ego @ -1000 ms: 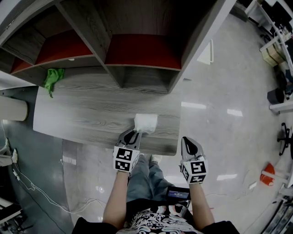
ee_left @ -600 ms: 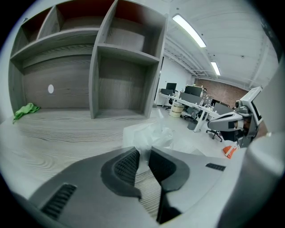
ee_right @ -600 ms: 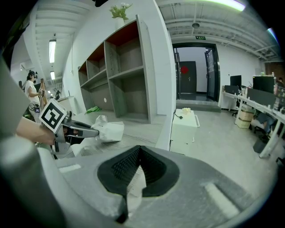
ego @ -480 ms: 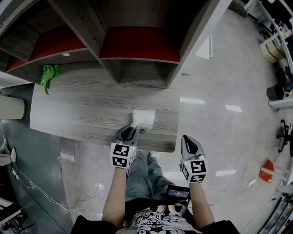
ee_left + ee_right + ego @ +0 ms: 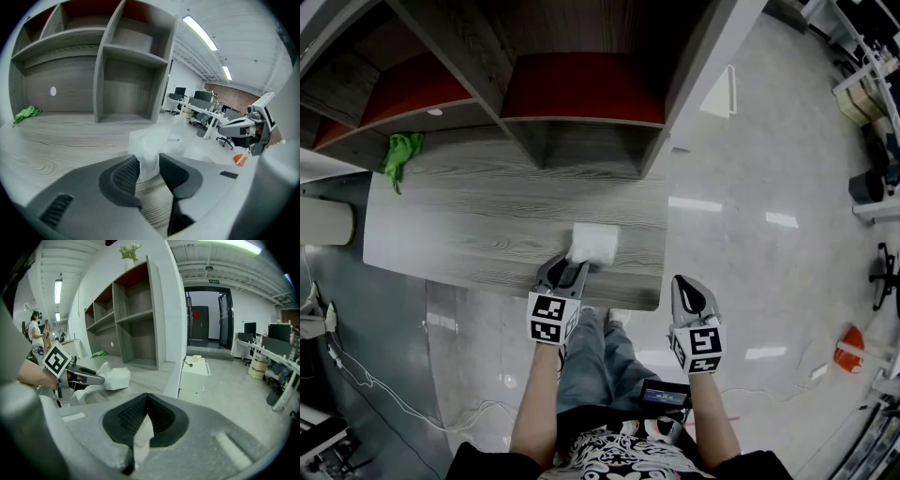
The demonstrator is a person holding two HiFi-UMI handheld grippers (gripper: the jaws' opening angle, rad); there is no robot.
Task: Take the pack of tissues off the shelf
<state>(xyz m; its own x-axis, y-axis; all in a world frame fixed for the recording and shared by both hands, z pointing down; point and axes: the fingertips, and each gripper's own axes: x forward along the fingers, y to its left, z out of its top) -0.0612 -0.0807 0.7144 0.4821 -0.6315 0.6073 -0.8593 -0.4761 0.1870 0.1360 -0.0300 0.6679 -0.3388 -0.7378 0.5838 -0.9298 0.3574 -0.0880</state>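
And there's the let-go: the left gripper (image 5: 569,270) has just been spreading its jaws, and in the left gripper view they now stand apart, with the crumpled near end of the pack of tissues (image 5: 157,140) between the pads but no longer squeezed. Set against the head views of a second ago, very little else has shifted. The pack (image 5: 594,244) sits on the same patch of the grey wood-grain table (image 5: 469,225), close to the front edge and toward its right end, and the left gripper is at the same near end of it. From the right gripper view the pack (image 5: 116,378) lies flat on the tabletop with the left gripper's tips (image 5: 93,378) right against it. The right gripper (image 5: 687,286) hangs beyond the table's front edge over the floor, well away from the pack, and its own view shows the jaws (image 5: 146,401) clenched together on nothing. The open compartments of the shelf unit (image 5: 581,94) behind look bare, and a green cloth (image 5: 397,155) lies far off at the table's left end. My read is that the pack is already off the shelf and parked on the table, so this opening is the release that closes out the job. What's left is to back the left gripper off cleanly without dragging the loose wrapper along.
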